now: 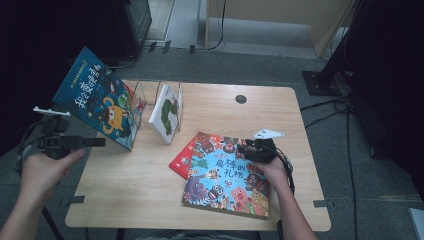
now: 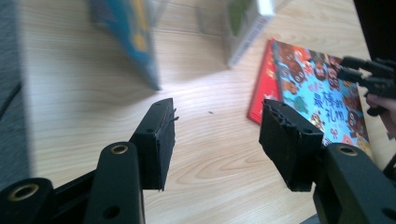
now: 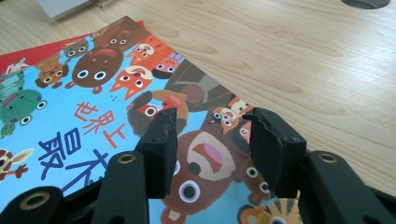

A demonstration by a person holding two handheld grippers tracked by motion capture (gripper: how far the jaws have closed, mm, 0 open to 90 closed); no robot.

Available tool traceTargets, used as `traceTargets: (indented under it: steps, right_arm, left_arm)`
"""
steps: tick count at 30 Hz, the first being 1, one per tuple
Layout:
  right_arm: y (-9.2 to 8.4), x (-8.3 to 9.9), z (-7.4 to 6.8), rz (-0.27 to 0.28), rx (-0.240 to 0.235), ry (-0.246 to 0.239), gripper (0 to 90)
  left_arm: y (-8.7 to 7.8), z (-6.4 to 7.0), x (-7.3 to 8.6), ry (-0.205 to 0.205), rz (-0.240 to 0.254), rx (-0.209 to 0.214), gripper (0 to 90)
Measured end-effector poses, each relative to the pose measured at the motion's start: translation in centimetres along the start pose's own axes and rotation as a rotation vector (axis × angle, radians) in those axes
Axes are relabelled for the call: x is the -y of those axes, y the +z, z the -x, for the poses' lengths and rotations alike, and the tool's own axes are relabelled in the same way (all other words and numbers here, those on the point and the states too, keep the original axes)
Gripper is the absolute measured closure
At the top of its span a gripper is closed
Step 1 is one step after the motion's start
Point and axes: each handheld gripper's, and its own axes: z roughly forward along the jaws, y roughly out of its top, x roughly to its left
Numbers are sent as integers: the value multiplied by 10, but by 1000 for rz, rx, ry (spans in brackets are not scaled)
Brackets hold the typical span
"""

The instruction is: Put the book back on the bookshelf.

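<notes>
1. The wooden table carries everything. Far from both grippers stands a wire book rack with a white book in it, and a blue book leans at its left end.
2. The colourful animal book lies flat on a red book, directly under the jaws of the right gripper. Its long axis runs roughly from the person toward the rack.
3. The right gripper hovers over the far right corner of this book. In the right gripper view its jaws stand about half open with nothing between them, and the cover shows behind them. I cannot tell if they touch it.
4. The left gripper is beside the table's left edge, well apart from the flat books. Its jaws are also about half open and empty, and the animal book lies ahead and to their right. I judge the right hand is clearly nearer for a grasp.
5. Writing: the cover has large Chinese characters, and I read "最棒的礼物". The blue book's yellow title is too tilted for me to read.
</notes>
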Motion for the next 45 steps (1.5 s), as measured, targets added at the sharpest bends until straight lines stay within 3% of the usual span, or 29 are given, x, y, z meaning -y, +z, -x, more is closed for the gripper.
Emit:
traceTargets:
  steps: [4,9,12,19,23,27,33,38,42,45]
  right_arm:
    - [-4,2,3,1,6,8,522]
    - [-8,5,6,-10,17,21,525]
    - [-11,8,7,-4,26,24,528]
    - [-18,17,12,-17,56,30,534]
    - [-26,23,16,-17,90,29,560]
    - [-37,29,19,1,117,39,583]
    - [-44,39,24,-16,143,58,607]
    - [-52,45,27,-16,160,82,644]
    - [-57,50,30,-19,181,87,692]
    - [-61,52,31,-20,186,98,752]
  left_arm:
    - [28,10,7,51,-38,13,447]
    - [58,21,10,91,-49,30,449]
    - [78,29,11,129,-76,14,456]
    - [116,40,7,171,-110,66,456]
    - [130,48,6,215,-97,66,489]
    - [145,49,5,226,-129,85,512]
    - [164,58,5,259,-156,82,558]
    - [179,65,6,279,-180,104,564]
    - [185,70,8,301,-177,142,678]
    - [189,71,10,316,-177,139,729]
